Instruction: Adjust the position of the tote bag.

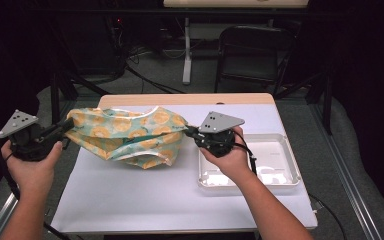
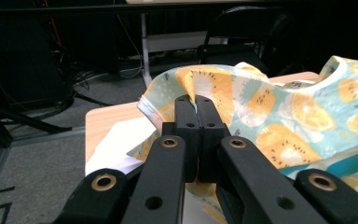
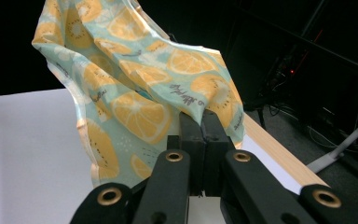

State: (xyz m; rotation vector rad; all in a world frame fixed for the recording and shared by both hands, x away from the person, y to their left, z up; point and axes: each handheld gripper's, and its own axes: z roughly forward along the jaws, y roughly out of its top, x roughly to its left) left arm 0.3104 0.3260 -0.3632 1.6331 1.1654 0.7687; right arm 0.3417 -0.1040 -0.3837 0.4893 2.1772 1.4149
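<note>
My left tongs (image 1: 66, 127) and right tongs (image 1: 190, 131) each clamp one end of the bag (image 1: 130, 136), held above the tabletop's (image 1: 130, 190) far left area. I keep both grips firm and raise evenly.

A wooden-edged table (image 1: 260, 98) with a white top stands on grey carpet (image 1: 145, 75). Directly behind the table is a white table leg (image 1: 187, 50), with a black folding chair (image 1: 252, 52) to its right and loose cables (image 1: 140, 52) to its left. Beyond the table the surroundings are dark and dimly lit.
</note>
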